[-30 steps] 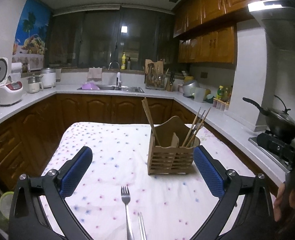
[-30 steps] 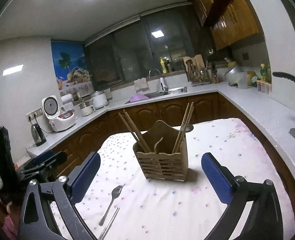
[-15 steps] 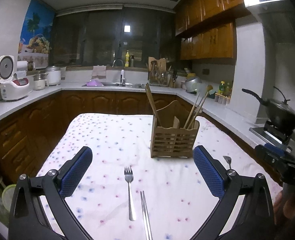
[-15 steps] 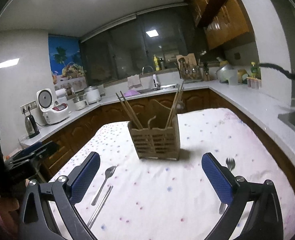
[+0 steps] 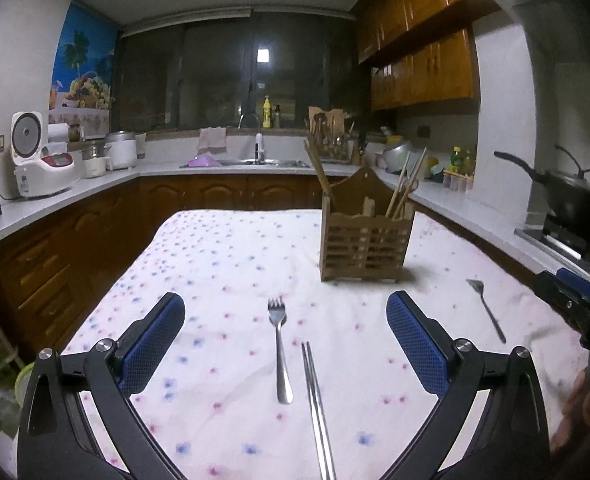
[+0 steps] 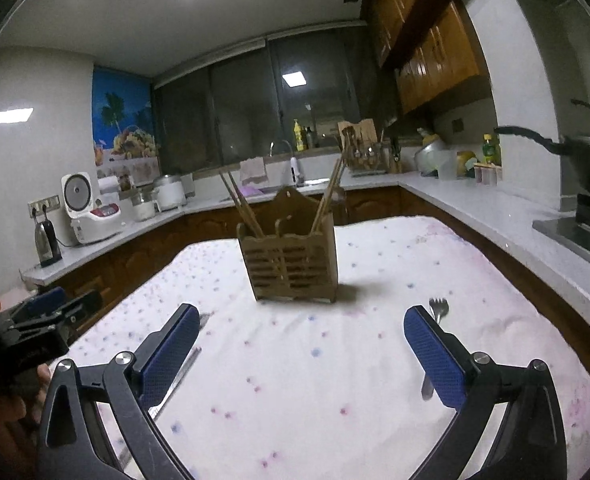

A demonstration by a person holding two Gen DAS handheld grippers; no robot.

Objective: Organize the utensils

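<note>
Dim kitchen; on the desk (image 5: 223, 248) a fork (image 5: 279, 344) lies between my wide, empty left fingers (image 5: 155, 340). I'd lower squarely over its handle; right fingers (image 6: 435, 356) also wide.

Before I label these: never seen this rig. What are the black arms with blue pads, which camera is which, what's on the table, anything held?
No robot here: a person holds a two-finger gripper in each hand, and a fisheye camera on each looks forward along its fingers. The left wrist view shows the left gripper; the right wrist view shows the right gripper. The blue pads are the fingertips. Both grippers are open and hold nothing.

On the dotted tablecloth stands a wooden utensil holder with wooden chopsticks already in it. Loose on the cloth: a fork, a pair of metal chopsticks beside it, and a second fork on the right, partly hidden behind the right gripper's finger.
</note>
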